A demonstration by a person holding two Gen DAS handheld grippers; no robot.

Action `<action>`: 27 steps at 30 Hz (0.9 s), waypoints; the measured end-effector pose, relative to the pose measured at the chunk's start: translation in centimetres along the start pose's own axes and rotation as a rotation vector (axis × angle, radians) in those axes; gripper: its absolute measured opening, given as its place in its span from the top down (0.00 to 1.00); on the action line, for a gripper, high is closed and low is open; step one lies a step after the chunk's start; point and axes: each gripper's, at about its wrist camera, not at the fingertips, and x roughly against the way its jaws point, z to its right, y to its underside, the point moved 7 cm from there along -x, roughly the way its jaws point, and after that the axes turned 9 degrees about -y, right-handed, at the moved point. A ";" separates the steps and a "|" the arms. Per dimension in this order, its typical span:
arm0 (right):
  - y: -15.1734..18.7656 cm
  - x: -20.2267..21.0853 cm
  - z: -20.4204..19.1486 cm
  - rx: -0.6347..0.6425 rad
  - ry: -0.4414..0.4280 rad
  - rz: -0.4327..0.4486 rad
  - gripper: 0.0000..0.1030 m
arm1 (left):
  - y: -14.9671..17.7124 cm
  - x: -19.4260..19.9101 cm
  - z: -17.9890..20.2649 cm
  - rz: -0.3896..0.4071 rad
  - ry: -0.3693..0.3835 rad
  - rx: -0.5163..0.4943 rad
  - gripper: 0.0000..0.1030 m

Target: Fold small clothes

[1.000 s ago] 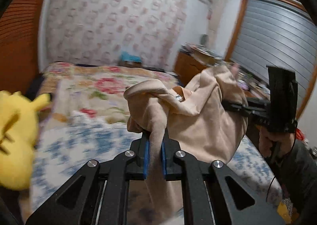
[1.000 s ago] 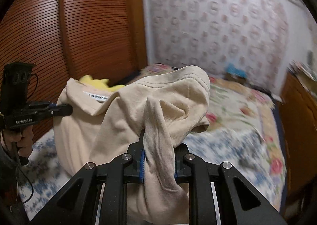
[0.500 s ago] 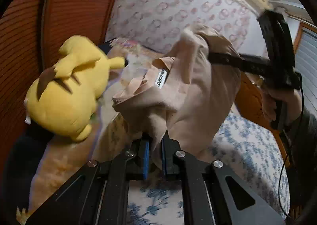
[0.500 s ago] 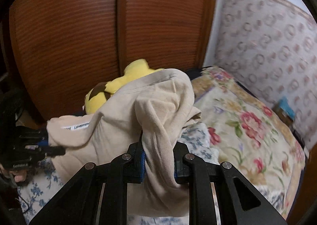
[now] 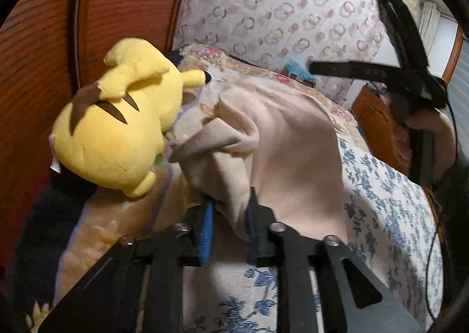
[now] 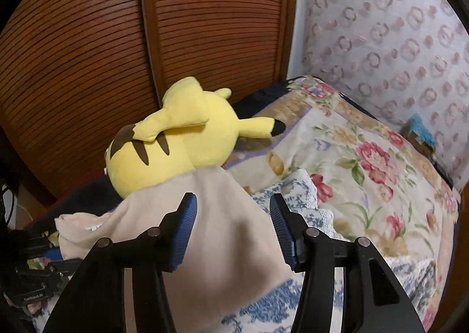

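Beige garment heaped on the floral bed beside a yellow plush toy, right gripper fingers just opened wide, clear of cloth, left gripper fingers parting, a fold seemingly loose between them.

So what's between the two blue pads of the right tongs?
In the right wrist view, the right tongs have just been opening; the soft beige cotton garment lies between the pads, untouched, on the blue-flowered bedspread.

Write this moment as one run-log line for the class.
garment: beige garment on bed | left gripper: opening, cloth between jaws | right gripper: opening, released | beside: yellow plush
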 end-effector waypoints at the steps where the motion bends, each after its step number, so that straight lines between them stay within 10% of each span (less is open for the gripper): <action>1: 0.5 0.5 0.1 -0.019 0.005 0.009 0.48 | -0.2 0.3 -0.2 0.013 -0.011 -0.001 0.67; 10: 5.7 7.2 -1.3 -0.101 0.053 0.104 0.48 | -1.4 3.7 0.5 0.110 -0.034 -0.070 0.31; 27: 18.0 20.3 -7.3 -0.286 0.222 0.253 0.24 | 0.2 10.1 12.7 0.212 0.067 -0.249 0.28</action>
